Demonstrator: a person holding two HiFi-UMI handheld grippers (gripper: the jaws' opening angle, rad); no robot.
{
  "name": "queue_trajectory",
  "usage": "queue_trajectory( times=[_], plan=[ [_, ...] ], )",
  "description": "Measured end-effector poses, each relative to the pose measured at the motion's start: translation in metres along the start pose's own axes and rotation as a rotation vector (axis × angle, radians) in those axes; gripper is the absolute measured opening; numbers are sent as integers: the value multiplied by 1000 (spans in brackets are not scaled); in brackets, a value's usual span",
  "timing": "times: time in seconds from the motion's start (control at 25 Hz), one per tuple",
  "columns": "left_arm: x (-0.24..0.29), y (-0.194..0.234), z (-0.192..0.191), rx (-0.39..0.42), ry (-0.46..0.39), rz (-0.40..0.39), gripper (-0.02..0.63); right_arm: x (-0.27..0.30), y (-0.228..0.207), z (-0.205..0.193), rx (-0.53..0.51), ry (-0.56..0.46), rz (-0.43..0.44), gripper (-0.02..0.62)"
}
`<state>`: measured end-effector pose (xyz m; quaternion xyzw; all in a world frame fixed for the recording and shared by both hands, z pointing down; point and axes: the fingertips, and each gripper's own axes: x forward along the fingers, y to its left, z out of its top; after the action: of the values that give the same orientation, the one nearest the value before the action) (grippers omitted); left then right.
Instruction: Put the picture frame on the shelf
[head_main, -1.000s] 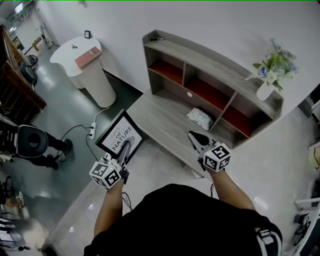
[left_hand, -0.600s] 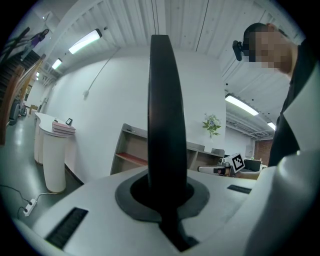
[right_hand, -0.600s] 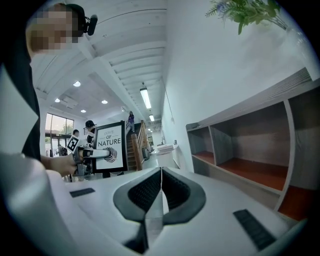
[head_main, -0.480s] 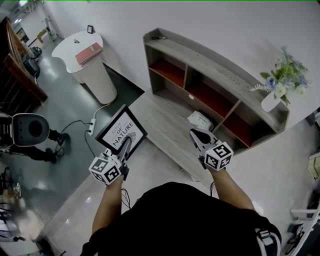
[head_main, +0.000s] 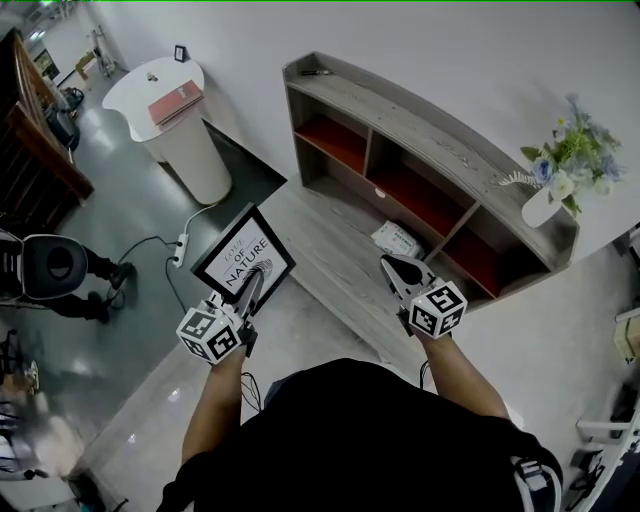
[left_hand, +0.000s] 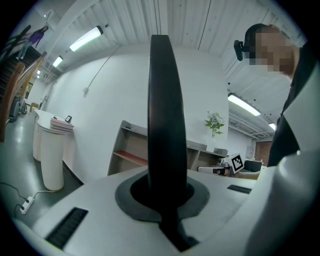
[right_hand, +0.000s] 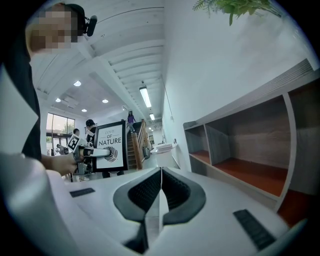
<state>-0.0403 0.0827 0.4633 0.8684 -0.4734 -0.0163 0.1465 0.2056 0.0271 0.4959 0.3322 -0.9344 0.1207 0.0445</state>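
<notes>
A black picture frame (head_main: 243, 258) with a white print reading "OF NATURE" hangs in the air left of the shelf, my left gripper (head_main: 251, 287) shut on its lower edge. In the left gripper view the frame (left_hand: 164, 125) stands edge-on between the jaws. The grey wooden shelf (head_main: 430, 140) with red compartment floors stands against the white wall, a low step in front of it. My right gripper (head_main: 392, 266) is shut and empty, held over that step. The right gripper view shows the frame (right_hand: 110, 147) far left and the shelf (right_hand: 250, 145) on the right.
A white packet (head_main: 396, 238) lies in front of the lower middle compartment. A white vase of flowers (head_main: 548, 185) stands on the shelf's right top. A white round stand (head_main: 175, 120) with a red book is at left, a power strip (head_main: 180, 250) and cable on the dark floor.
Both grippers and the held frame have shifted slightly closer to the shelf; the frame stays in the left gripper's hold. The right gripper stays shut.
</notes>
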Motion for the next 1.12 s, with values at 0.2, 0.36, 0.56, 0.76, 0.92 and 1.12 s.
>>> queue_trajectory(
  times=[0.2, 0.36, 0.56, 0.76, 0.92, 1.12],
  plan=[
    [3, -6, 0, 9, 8, -9, 28, -6, 0, 3, -6, -6, -1, 15],
    [2, -12, -1, 8, 6, -13, 28, -13, 1, -3, 3, 0, -4, 15],
    [-4, -12, -2, 5, 17, -13, 28, -16, 7, -7, 3, 9, -4, 15],
    [-1, -3, -9, -12, 17, -25, 28, -21, 7, -12, 1, 17, -30, 15],
    [9, 2, -12, -12, 26, -54, 28, -26, -1, -11, -1, 18, -72, 15],
    [24, 12, -11, -14, 25, -82, 28, -18, -9, -13, 8, 24, -98, 15]
  ],
)
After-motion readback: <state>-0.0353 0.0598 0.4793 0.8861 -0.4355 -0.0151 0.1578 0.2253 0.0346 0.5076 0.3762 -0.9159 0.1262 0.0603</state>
